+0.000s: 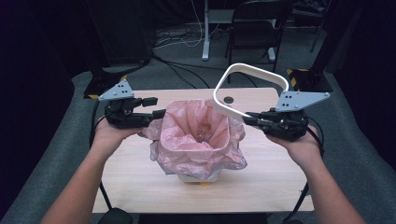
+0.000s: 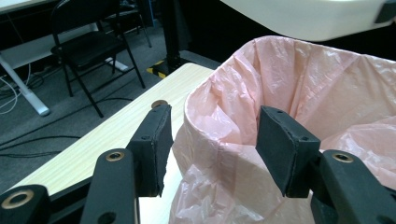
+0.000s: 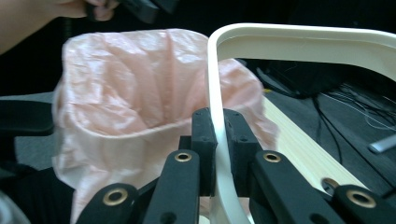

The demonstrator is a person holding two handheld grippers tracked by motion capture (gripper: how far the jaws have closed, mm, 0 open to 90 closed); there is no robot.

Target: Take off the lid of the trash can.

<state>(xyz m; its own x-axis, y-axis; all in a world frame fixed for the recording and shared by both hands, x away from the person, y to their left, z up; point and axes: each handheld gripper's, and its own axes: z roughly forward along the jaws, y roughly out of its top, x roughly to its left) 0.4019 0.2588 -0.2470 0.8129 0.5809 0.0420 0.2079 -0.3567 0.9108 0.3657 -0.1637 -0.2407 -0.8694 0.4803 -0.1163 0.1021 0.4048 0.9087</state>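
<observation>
A small bin lined with a pink plastic bag stands in the middle of the wooden table. The bag's edge is folded out over the bin's rim. My left gripper is at the bin's left side. In the left gripper view it is open, with the bagged rim between the jaws and neither pad pressing on it. My right gripper is shut on a white hoop-shaped frame, held tilted above the bin's right rear. The frame's thin edge is pinched between the pads.
A round hole sits in the table's far edge. Behind the table are a black folding chair, a desk leg and cables on the grey floor. Black stands flank the far corners.
</observation>
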